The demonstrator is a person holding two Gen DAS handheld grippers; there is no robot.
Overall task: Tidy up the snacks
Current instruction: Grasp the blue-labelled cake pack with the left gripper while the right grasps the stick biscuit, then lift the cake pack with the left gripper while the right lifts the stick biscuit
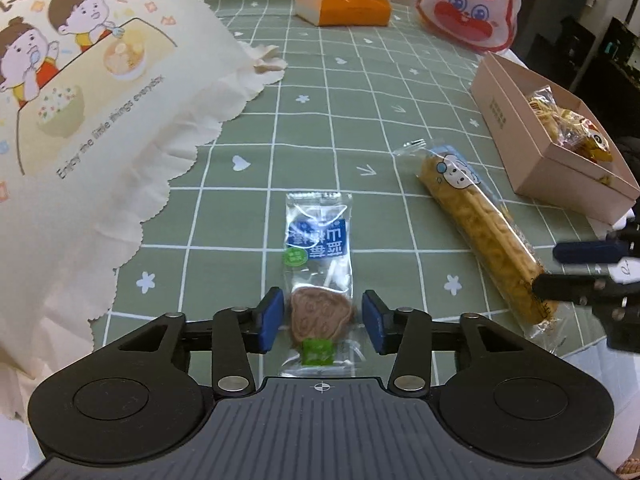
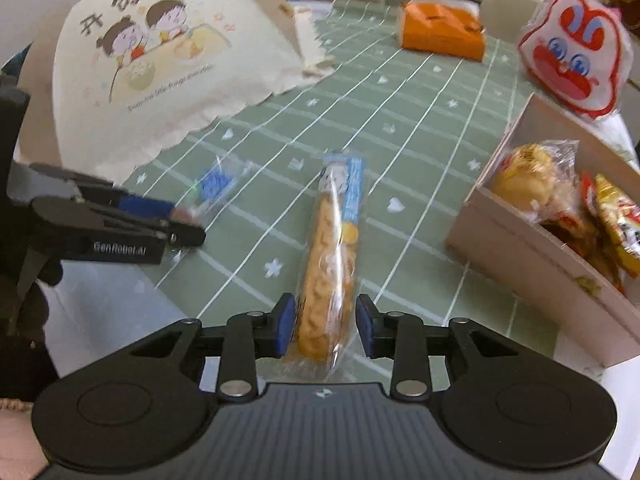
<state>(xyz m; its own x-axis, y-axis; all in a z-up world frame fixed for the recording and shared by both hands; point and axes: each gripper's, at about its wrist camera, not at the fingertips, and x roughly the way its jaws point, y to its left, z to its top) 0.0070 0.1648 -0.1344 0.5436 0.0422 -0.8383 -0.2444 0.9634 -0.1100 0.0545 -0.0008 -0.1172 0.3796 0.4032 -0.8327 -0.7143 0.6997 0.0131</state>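
A small clear packet with a blue label and a brown cookie [image 1: 318, 264] lies on the green checked tablecloth [image 1: 340, 92]. My left gripper [image 1: 323, 318] is open, its blue pads on either side of the packet's near end. A long yellow wrapped snack stick [image 2: 332, 256] lies on the cloth; it also shows in the left wrist view [image 1: 480, 224]. My right gripper [image 2: 325, 325] is open around the stick's near end. A pink cardboard box [image 2: 532, 248] holding several wrapped snacks stands to the right.
A cream cartoon-printed cloth [image 1: 80, 120] covers the left of the table. An orange tissue box [image 1: 344, 2] and a red-and-white rabbit-face bag [image 1: 468, 8] stand at the far side. The table's near edge lies just below both grippers.
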